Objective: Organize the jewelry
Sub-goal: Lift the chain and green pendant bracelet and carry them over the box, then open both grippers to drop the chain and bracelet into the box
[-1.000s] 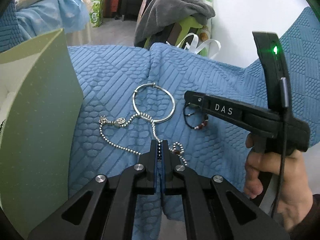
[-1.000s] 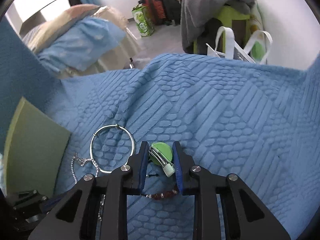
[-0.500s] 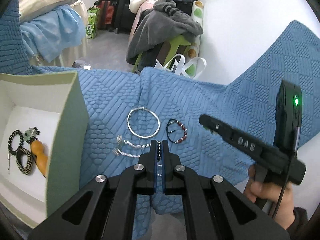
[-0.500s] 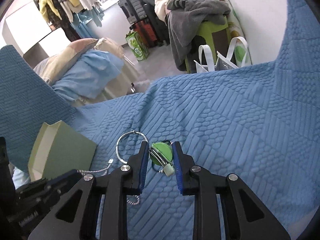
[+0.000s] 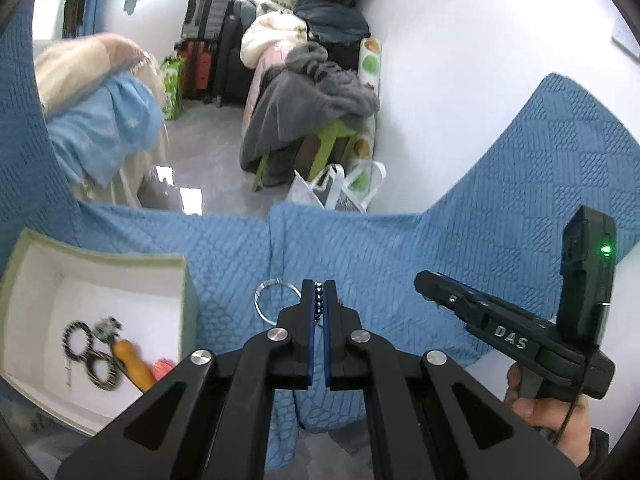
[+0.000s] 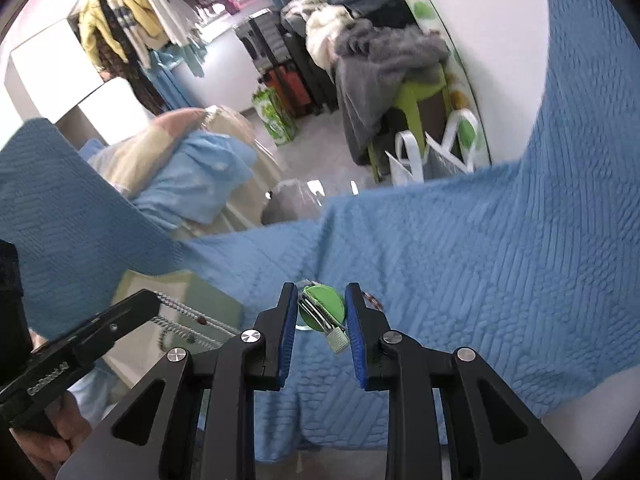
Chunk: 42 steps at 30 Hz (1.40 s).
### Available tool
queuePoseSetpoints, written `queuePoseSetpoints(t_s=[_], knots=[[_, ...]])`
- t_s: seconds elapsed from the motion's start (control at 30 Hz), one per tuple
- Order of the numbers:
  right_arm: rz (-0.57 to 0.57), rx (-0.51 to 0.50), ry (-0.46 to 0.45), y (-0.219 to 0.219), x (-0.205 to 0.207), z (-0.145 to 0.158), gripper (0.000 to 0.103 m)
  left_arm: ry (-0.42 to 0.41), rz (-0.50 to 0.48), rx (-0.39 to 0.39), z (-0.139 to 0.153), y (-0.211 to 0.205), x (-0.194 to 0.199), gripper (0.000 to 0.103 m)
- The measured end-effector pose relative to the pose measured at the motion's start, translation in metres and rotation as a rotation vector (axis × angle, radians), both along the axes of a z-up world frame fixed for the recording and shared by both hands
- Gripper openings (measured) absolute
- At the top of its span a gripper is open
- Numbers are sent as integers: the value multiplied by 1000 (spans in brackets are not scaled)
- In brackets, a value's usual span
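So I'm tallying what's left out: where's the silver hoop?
Left wrist view, centre: the silver hoop lies on the blue cloth, just right of the box.

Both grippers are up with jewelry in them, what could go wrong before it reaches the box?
1. The left gripper pinches only a short bit of the beaded chain; the dangling rest could snag the box wall.
2. The green disc piece in the right gripper is held by its edges and might slip out.

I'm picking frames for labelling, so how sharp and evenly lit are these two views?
Left wrist: left gripper crisp, box contents slightly smeared, edges fisheye-bent. Right wrist: green piece sharp, bedspread motion-blurred, daylight soft.
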State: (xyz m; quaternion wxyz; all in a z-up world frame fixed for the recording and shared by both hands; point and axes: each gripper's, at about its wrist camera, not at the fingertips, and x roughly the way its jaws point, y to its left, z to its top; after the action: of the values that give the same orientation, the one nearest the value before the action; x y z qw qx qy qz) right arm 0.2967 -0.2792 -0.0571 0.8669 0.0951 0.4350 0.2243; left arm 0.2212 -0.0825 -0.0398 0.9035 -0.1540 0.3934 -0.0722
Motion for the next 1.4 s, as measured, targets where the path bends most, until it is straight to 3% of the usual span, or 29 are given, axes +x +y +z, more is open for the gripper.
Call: queuePoseSetpoints(t_s=[0.23, 0.43, 0.73, 0.9, 1.07, 1.3, 1.4], knots=[[50, -6, -98, 29, -10, 65, 22, -39, -8, 32, 49, 15, -6, 2], [96, 54, -120, 54, -16, 105, 22, -79, 16, 74, 84, 40, -18, 2], [177, 28, -172, 107, -31, 136, 23, -90, 76, 143, 105, 87, -36, 2], [217, 30, -143, 142, -38, 124, 23, -56, 118, 174, 88, 109, -38, 3], [263, 4, -93, 172, -47, 97, 23, -1, 144, 157, 64, 130, -42, 3], [316, -54, 19, 209, -55, 38, 23, 88, 179, 78, 21, 160, -51, 3], [338, -88, 74, 220, -61, 7, 23, 144, 186, 86, -6, 167, -54, 3]])
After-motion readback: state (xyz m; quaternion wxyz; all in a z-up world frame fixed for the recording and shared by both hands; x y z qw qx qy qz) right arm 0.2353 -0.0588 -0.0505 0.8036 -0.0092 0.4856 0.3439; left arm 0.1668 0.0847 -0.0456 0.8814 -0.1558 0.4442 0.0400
